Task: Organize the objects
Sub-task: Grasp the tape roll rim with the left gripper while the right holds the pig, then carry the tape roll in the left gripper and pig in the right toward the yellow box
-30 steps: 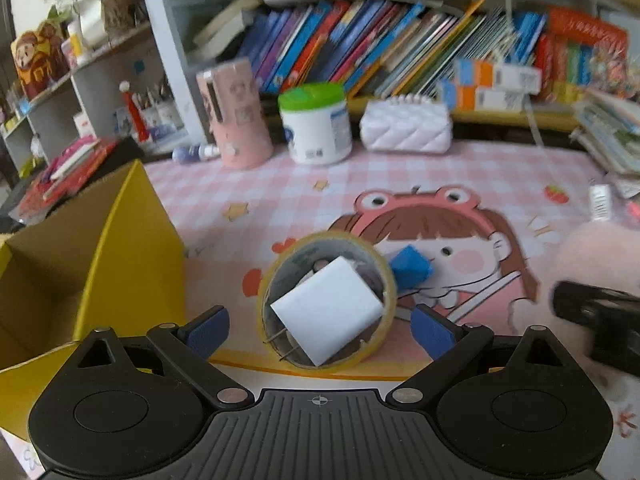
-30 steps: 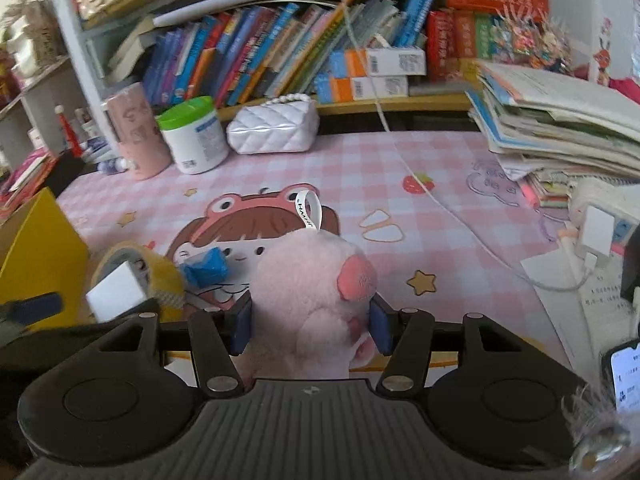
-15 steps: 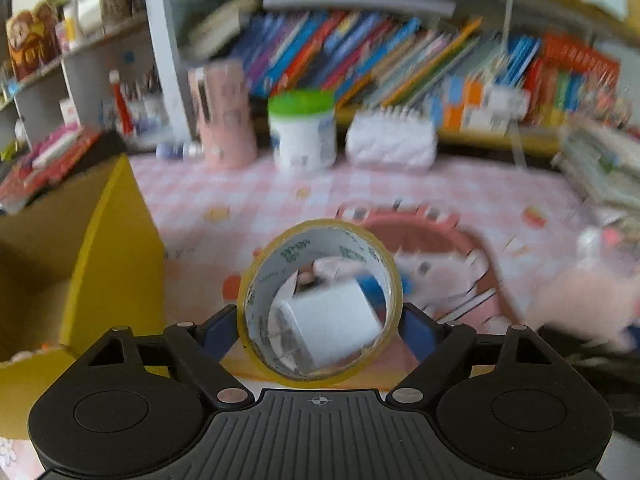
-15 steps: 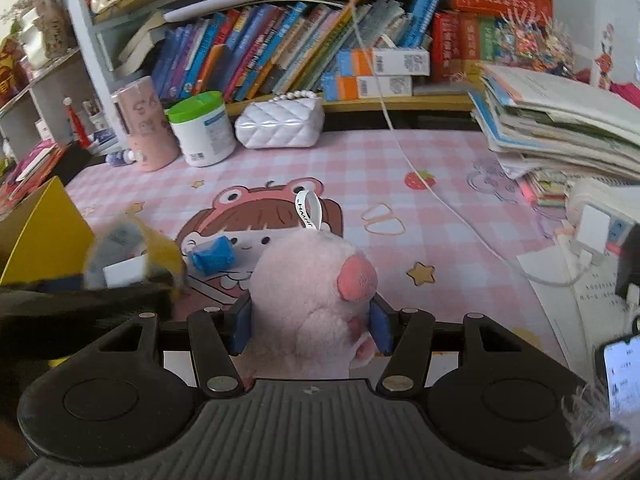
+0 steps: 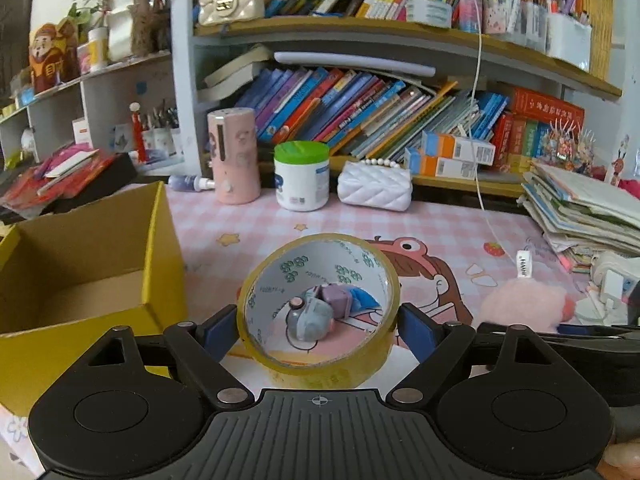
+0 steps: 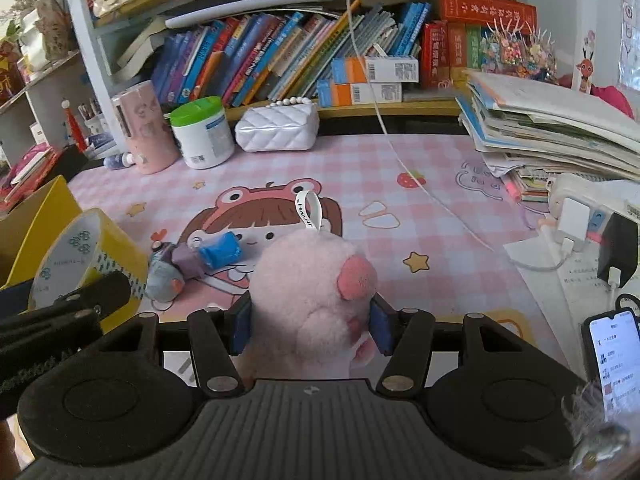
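Note:
My left gripper (image 5: 318, 330) is shut on a roll of yellowish tape (image 5: 280, 356) and holds it above the pink desk mat, right of an open yellow cardboard box (image 5: 80, 264). Through the roll I see a small grey-and-purple toy (image 5: 316, 312) lying on the mat. My right gripper (image 6: 310, 326) is shut on a pink plush pig (image 6: 316, 288) with a white loop tag. In the right wrist view the tape roll (image 6: 80, 256) is at the left, with the grey toy (image 6: 164, 278) and a blue packet (image 6: 220, 250) on the mat.
At the back stand a pink cylinder (image 5: 234, 156), a green-lidded white jar (image 5: 302, 176) and a white quilted purse (image 5: 374, 190) below full bookshelves. A stack of books (image 6: 552, 132), a power strip (image 6: 576, 208) and a phone (image 6: 612, 356) lie at the right. A white cable (image 6: 400, 160) hangs down.
My left gripper closed on the tape roll and lifted it off the mat; the white charger that was inside it is out of sight. My right gripper still holds the pig, slightly raised.

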Motion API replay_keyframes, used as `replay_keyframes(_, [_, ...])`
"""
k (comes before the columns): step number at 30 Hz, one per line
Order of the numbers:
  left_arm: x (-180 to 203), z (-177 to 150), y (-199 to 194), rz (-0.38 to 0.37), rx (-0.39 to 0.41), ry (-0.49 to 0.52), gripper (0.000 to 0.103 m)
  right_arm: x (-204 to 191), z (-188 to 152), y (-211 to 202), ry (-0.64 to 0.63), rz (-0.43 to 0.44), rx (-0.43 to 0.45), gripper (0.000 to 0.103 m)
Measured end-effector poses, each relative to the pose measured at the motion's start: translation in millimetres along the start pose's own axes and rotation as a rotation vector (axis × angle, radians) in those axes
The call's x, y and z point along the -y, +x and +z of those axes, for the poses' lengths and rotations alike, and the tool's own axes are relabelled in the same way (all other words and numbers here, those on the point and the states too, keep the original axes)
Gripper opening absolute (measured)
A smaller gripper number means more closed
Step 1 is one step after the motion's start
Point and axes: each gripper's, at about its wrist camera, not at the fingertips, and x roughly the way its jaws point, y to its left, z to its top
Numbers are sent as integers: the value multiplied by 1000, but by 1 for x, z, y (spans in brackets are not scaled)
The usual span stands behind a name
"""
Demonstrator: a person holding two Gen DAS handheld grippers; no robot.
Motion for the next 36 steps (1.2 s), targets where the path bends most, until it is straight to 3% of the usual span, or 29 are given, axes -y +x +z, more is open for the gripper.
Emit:
replay_keyframes(14, [-61, -22, -58, 4, 41, -52, 86, -61, -28, -43, -58, 34, 37, 55])
replay_keyframes(26, [-134, -56, -104, 128, 10, -159, 86, -123, -71, -84, -129, 51, 21, 55])
replay_keyframes(36, [-171, -78, -134, 166, -1, -169, 86, -171, -101, -103, -191, 99, -4, 55])
